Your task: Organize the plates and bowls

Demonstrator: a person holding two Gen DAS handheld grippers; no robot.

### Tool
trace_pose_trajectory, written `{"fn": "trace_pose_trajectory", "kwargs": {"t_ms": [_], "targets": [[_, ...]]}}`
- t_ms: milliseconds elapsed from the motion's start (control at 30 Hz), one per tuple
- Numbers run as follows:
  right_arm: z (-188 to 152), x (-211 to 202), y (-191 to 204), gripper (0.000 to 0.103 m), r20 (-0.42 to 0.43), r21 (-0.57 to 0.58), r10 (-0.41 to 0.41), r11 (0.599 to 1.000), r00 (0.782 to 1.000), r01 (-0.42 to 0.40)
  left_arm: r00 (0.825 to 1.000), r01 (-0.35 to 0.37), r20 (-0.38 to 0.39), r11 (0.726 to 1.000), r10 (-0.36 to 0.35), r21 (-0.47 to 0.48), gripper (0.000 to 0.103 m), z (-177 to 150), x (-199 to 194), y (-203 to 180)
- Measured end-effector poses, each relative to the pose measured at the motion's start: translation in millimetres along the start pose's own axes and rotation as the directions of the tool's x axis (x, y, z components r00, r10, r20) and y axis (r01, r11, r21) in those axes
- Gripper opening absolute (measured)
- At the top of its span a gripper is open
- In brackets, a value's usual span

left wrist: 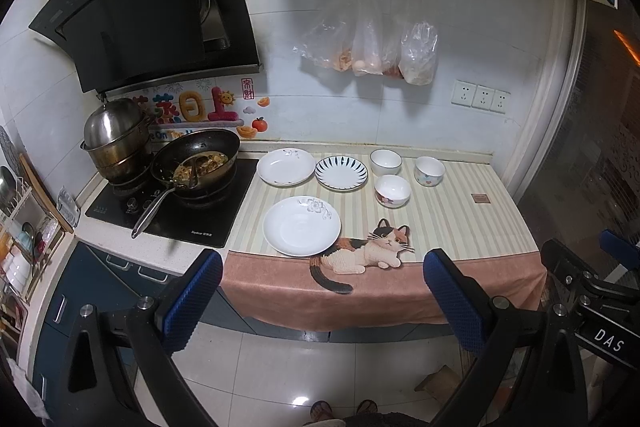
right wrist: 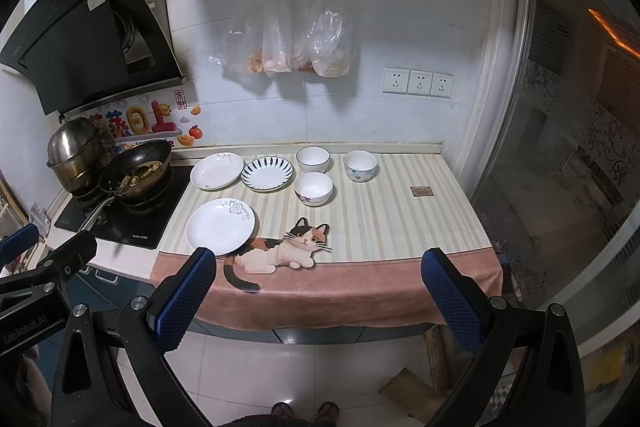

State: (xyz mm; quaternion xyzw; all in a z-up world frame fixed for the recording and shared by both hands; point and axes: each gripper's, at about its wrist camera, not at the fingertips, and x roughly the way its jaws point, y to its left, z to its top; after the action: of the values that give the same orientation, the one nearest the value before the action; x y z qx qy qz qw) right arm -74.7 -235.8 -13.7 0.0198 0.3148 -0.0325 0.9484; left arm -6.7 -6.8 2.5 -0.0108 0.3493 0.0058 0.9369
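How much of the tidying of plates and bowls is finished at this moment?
Nothing looks done yet. The three plates, the front plate, the back plate and the striped plate, lie apart on the cloth, unstacked. The three bowls stand separately too. Nothing is in hand: the left tool and right tool are open, short of the counter. All stacking remains.

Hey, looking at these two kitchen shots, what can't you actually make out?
- Pan food: too small and dark in both views to identify.
- Hanging bags: contents blurred by crumpled plastic.
- Small brown tag on the cloth: print too small.
- Shelf left of the stove: cut off by the left wrist view's edge.
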Motion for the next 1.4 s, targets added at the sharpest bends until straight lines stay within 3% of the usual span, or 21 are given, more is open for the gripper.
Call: {"fn": "trace_pose_trajectory", "kwargs": {"t_ms": [1400], "targets": [[6.6,3.5,6.0,0.103,0.006,0.011,0.012,1.000,1.000,-0.012,1.000,-0.004,0.007,1.000,0.004,0.003,0.103,1.7,-2.6,2.0]]}}
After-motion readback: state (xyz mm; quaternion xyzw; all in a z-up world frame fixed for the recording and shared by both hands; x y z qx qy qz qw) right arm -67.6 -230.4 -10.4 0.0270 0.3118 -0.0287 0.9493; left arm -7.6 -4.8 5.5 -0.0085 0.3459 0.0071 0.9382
